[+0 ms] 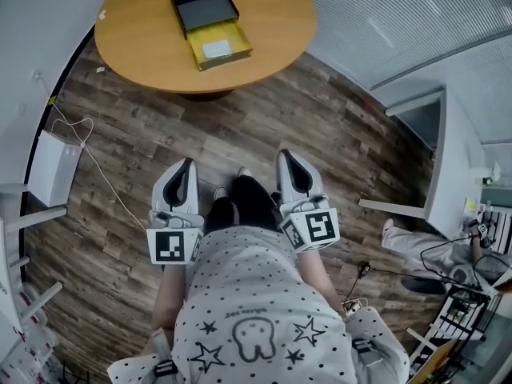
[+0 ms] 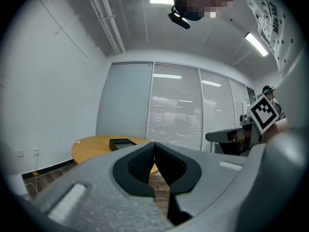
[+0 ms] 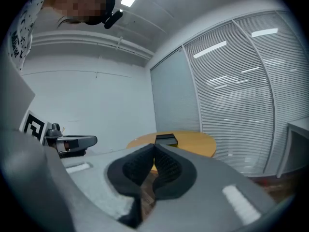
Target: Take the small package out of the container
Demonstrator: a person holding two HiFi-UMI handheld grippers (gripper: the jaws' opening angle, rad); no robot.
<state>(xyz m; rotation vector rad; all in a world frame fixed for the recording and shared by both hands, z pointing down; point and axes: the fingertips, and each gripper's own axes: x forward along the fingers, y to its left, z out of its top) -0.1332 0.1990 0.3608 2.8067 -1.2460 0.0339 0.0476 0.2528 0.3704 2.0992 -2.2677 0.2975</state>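
On the round wooden bench [image 1: 144, 46] well ahead, small white package [image 1: 216, 50] lies in the open yellow tray [image 1: 196, 50] of the black box container [image 1: 203, 5]; left hand-held gripper [image 1: 187, 165] and right hand-held gripper [image 1: 286, 156] closed, empty, near the body: likely approach step, next needs reach-in with jaws parted.

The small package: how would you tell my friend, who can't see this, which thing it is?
Find the round wooden table standing on the dark plank floor. On it sits a black box with a yellow tray sticking out of one side. The small package is the pale grey rectangle lying flat in that yellow tray, the only pale thing there.
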